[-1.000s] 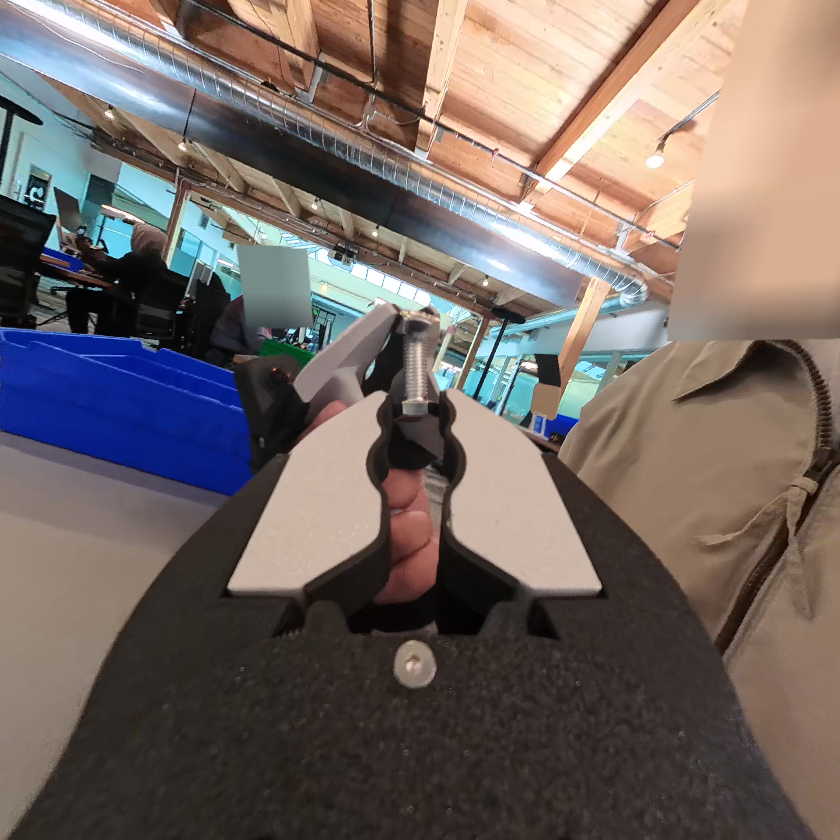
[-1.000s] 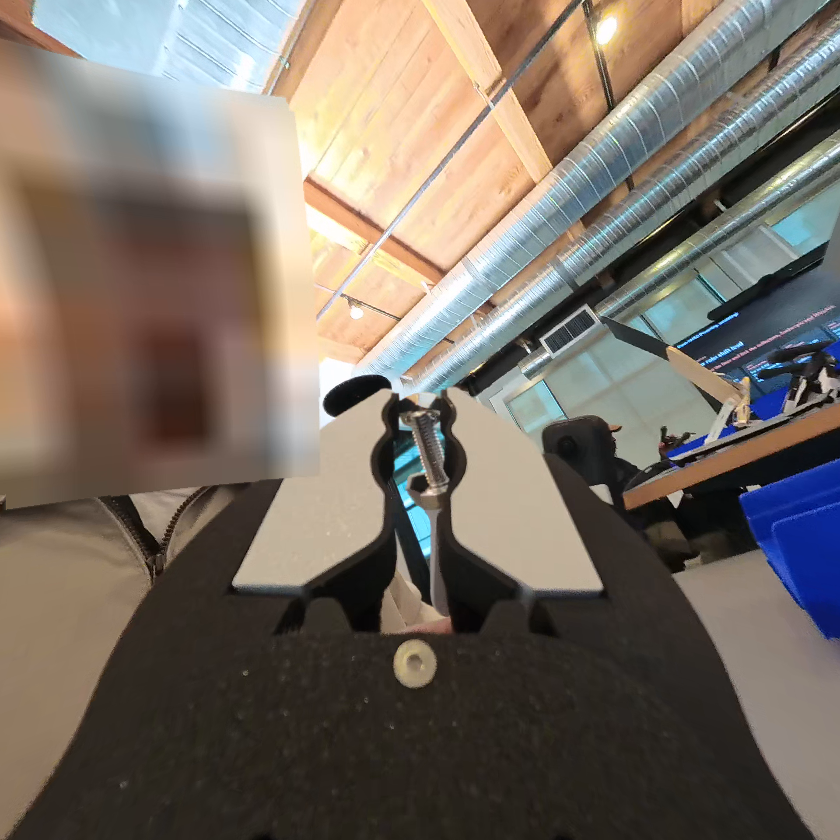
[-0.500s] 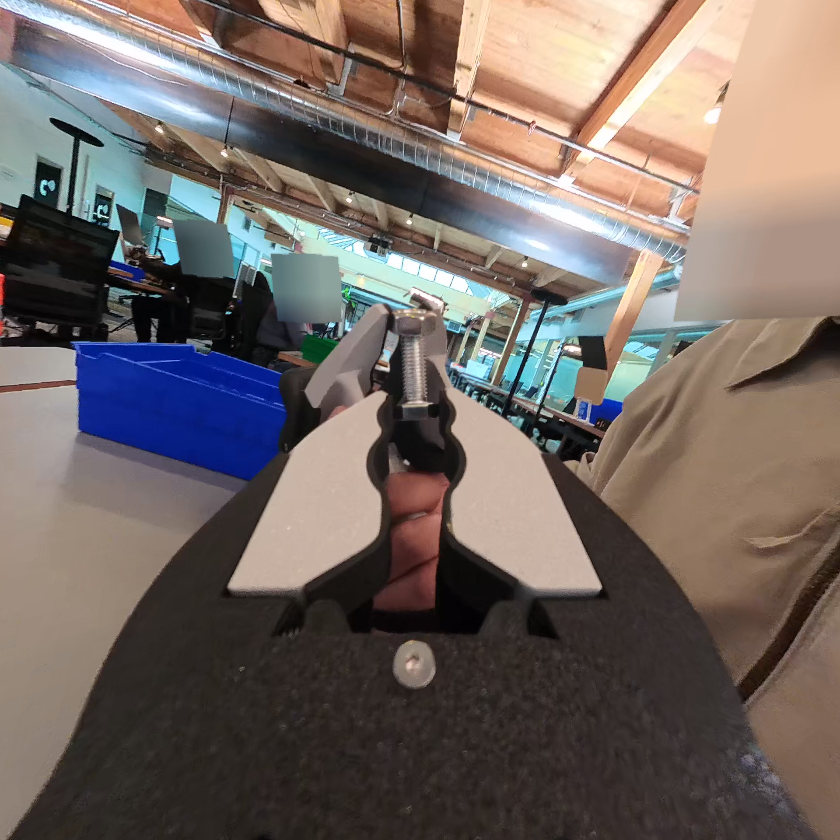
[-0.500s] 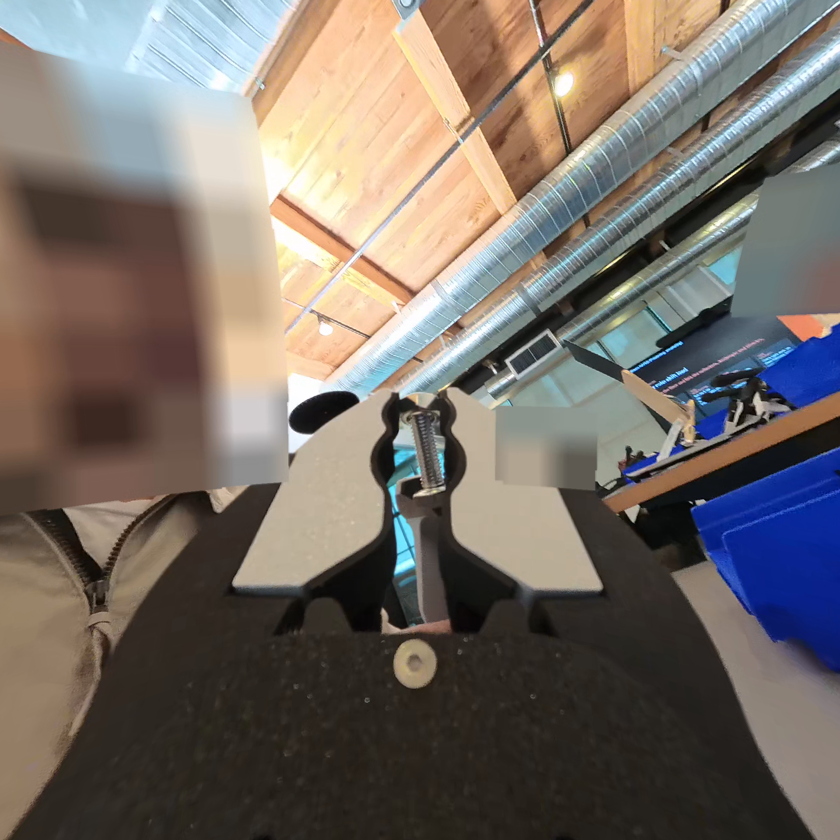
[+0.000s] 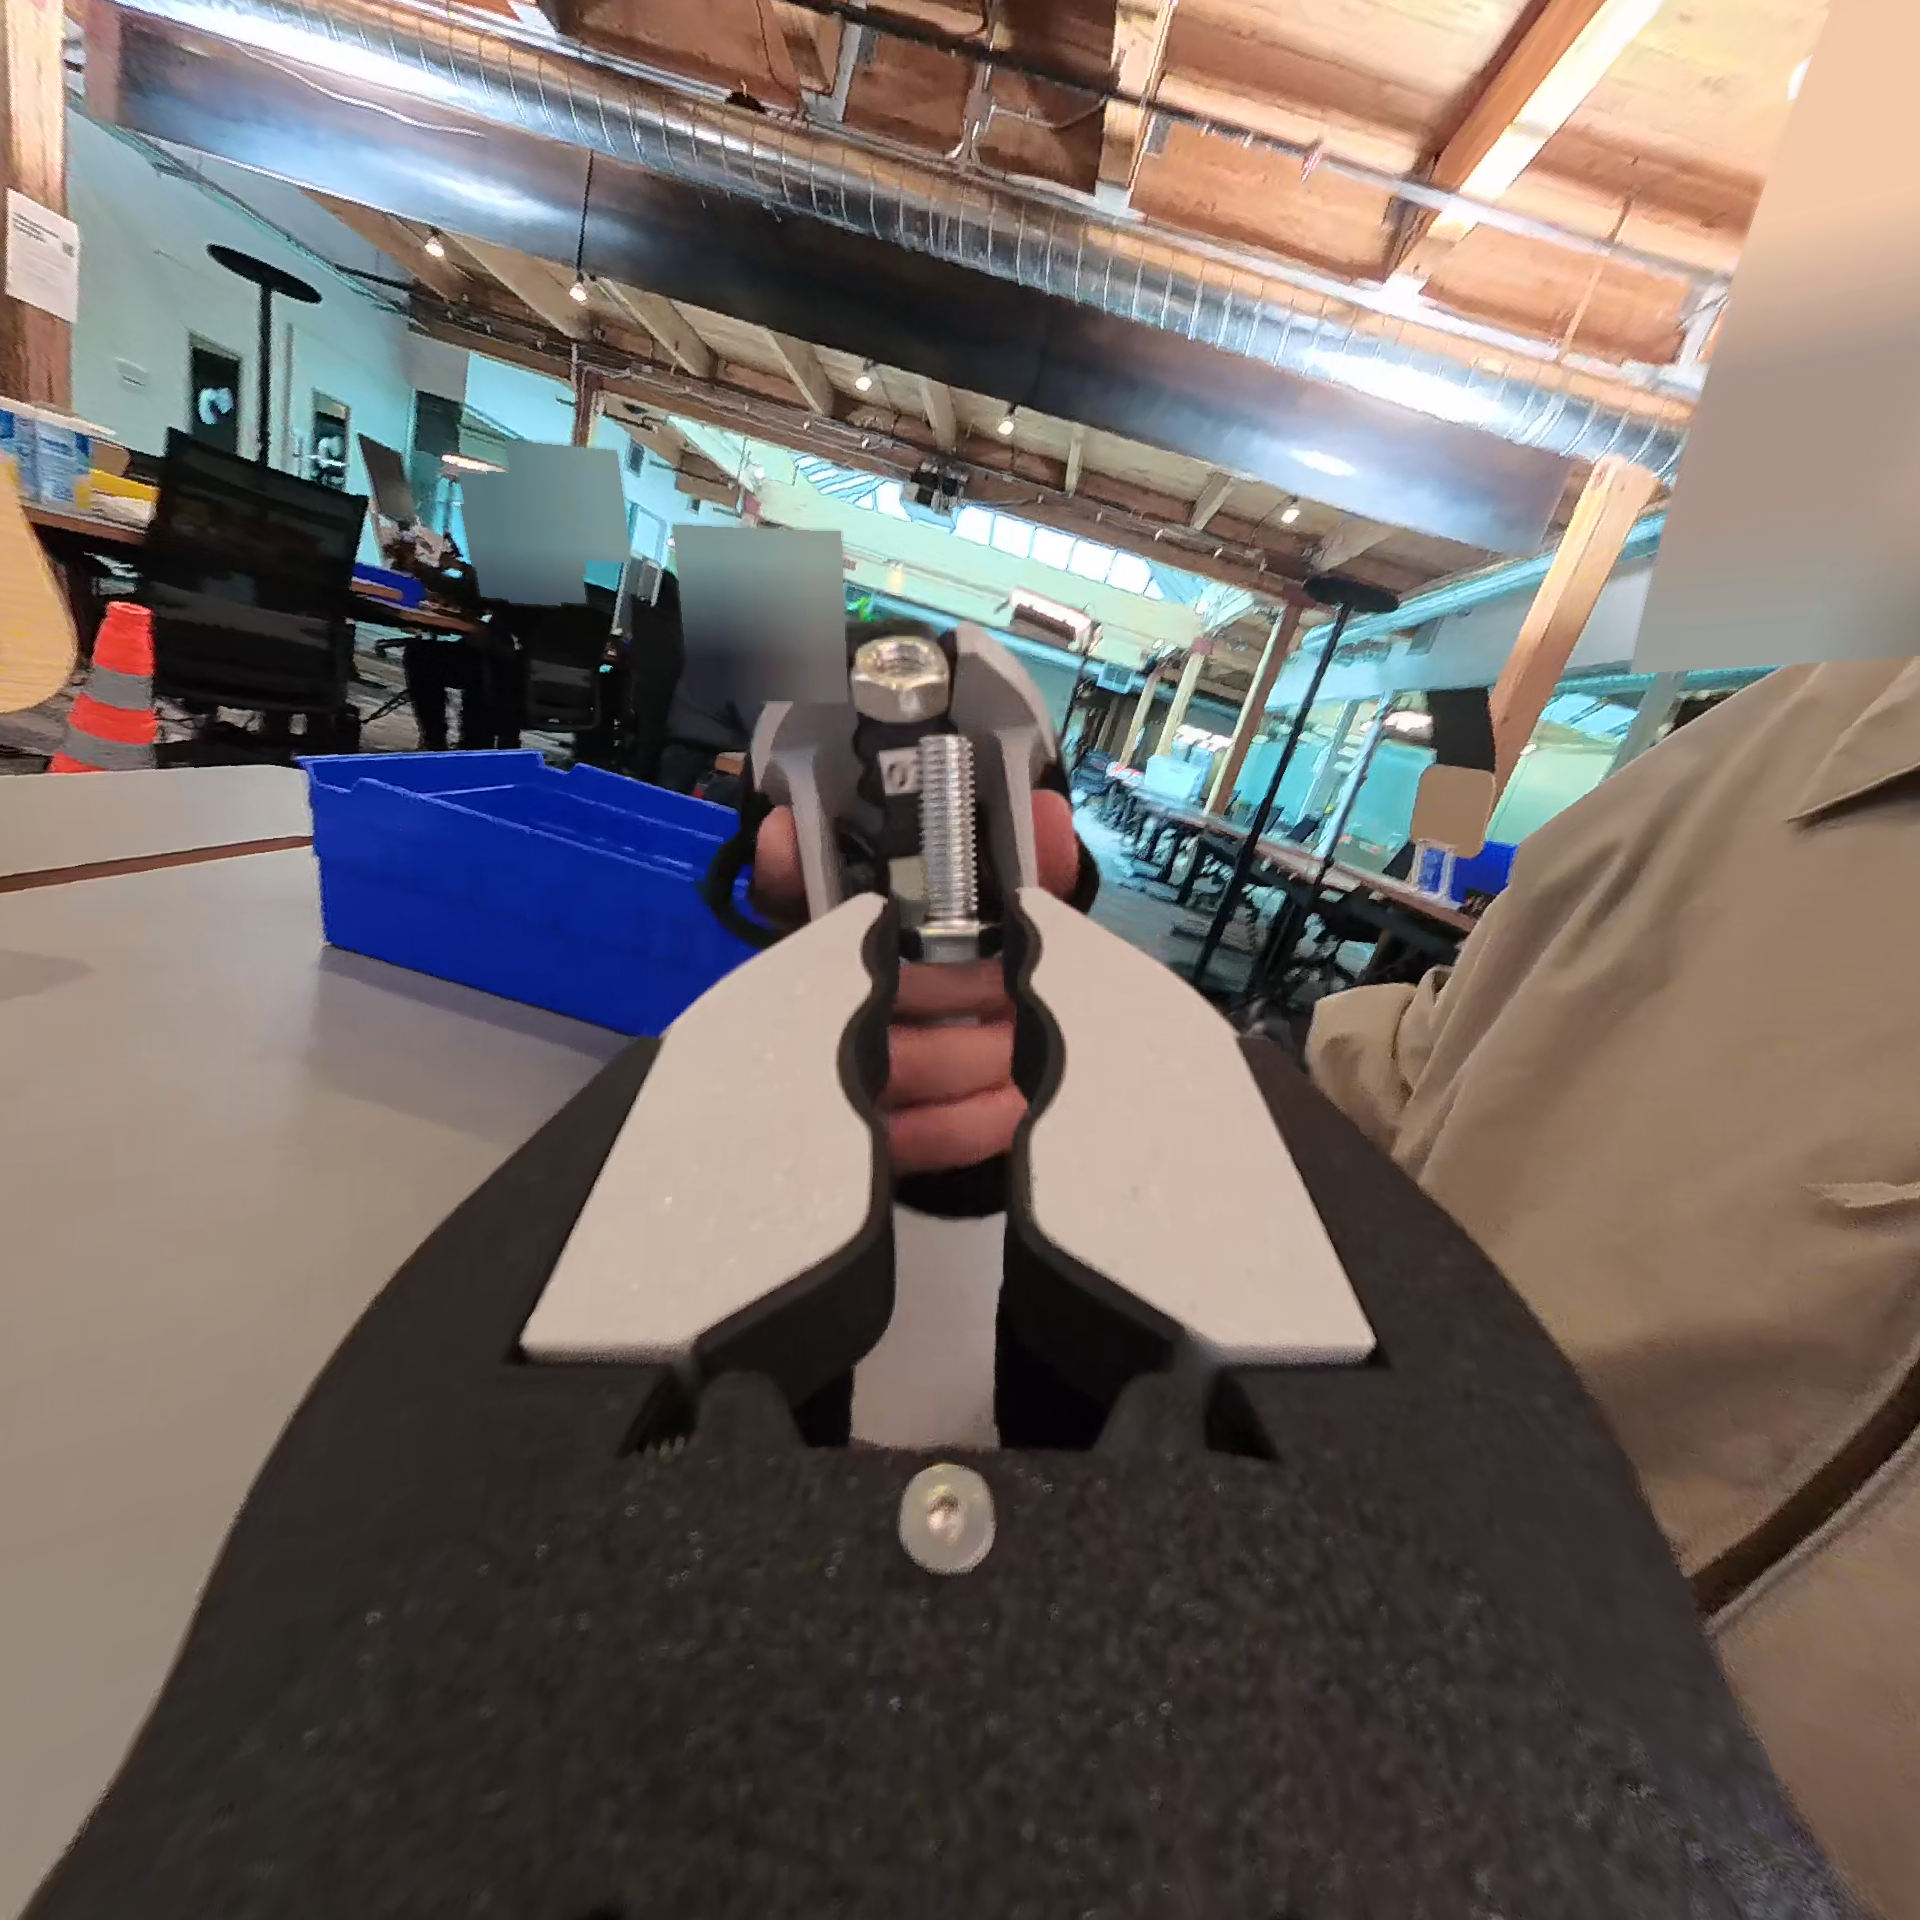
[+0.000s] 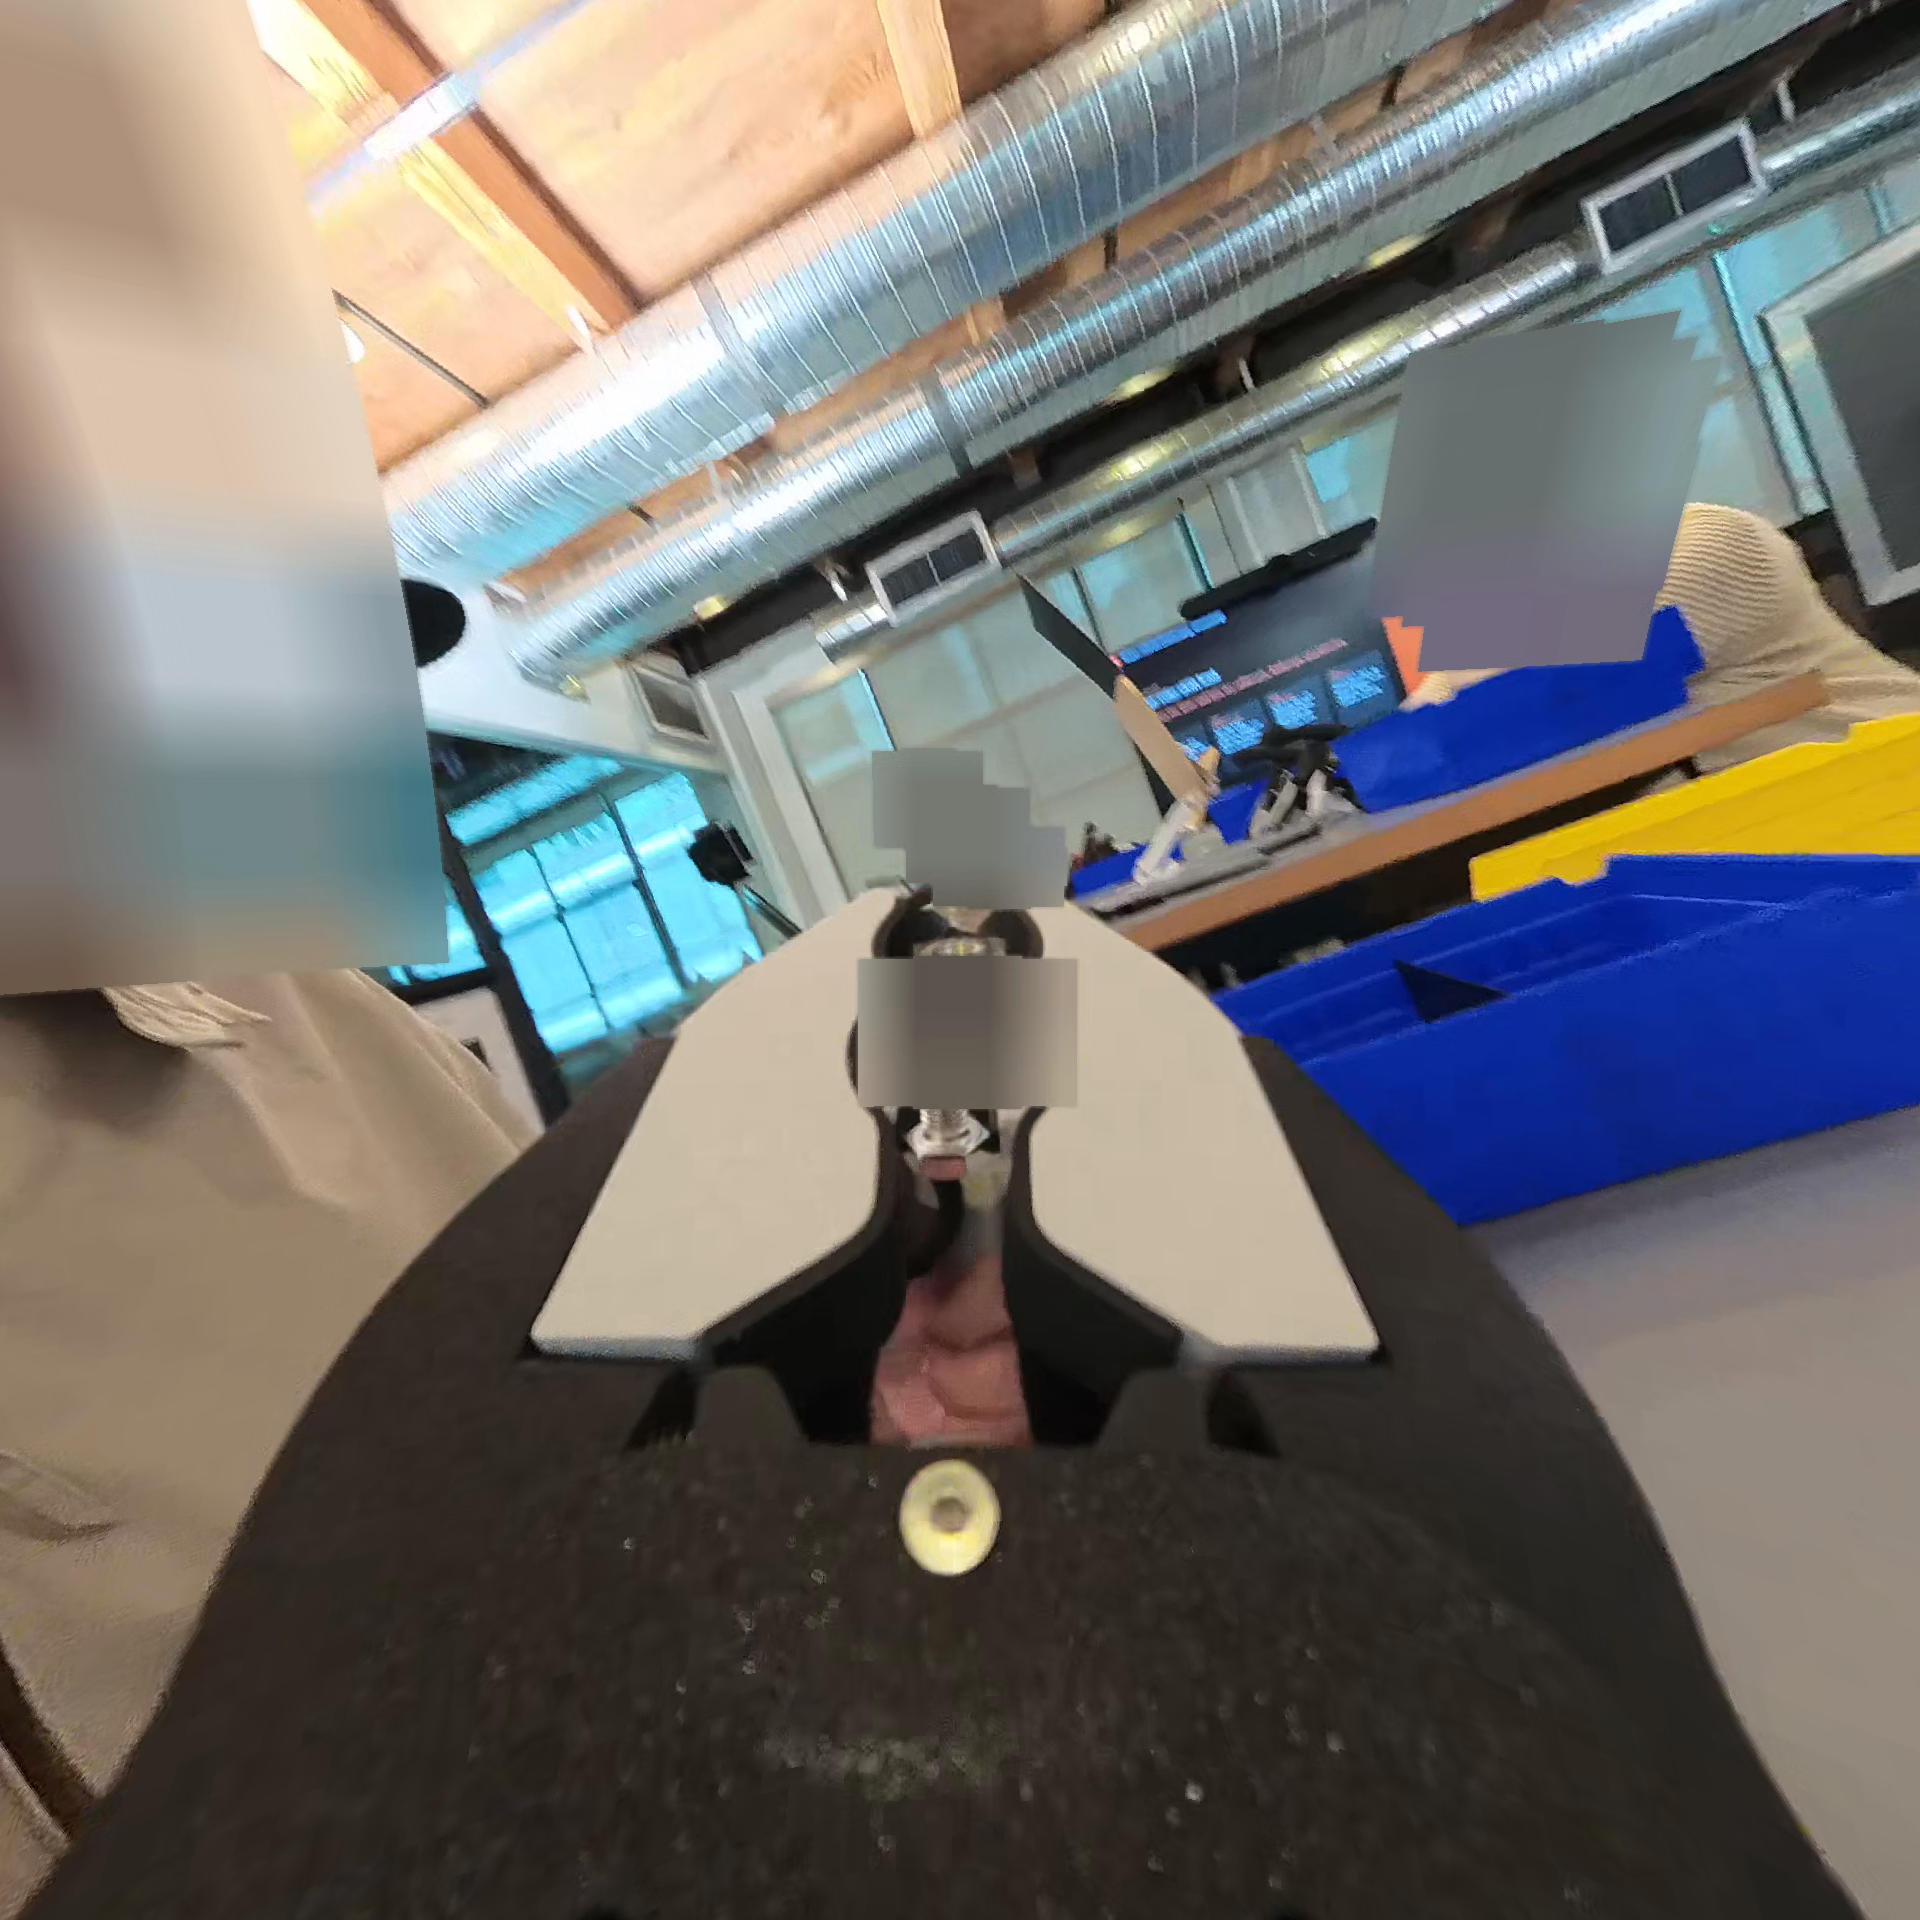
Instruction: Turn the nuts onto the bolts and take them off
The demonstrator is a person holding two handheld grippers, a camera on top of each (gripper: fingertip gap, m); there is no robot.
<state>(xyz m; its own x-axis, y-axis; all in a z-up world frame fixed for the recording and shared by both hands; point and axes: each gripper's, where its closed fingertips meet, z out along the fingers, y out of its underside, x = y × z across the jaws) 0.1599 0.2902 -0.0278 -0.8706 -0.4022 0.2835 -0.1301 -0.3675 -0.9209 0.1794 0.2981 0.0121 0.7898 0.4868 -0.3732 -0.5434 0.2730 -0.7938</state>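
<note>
Grey tabletop (image 5: 208, 1091) runs off to the left, matte and bare near the person, with a blue plastic bin (image 5: 499, 862) sitting on it farther back. Overhead the room is all timber joists and long silver ducting (image 6: 852, 281), with rows of desks and seated people in the distance and an orange traffic cone (image 5: 114, 691) off at the far left.

Up close, the left gripper (image 5: 951, 940) has its two fingers drawn narrow around the head of a bolt (image 5: 948, 831), whose threaded shank stands upright and bare above the tips. Just beyond it the right gripper (image 5: 902, 717) faces back, its fingers pinched on a hex nut (image 5: 900, 681) that sits just above the end of the threads, apart from them.

From the right gripper's own side, the nut (image 6: 954, 948) shows at the fingertips and the bolt head farther down the gap, though a mosaic patch covers the stretch between. More blue bins (image 6: 1621, 1018) and a yellow bin (image 6: 1714, 810) lie to the right. A beige jacket (image 5: 1662, 1039) fills the edge of both views.
</note>
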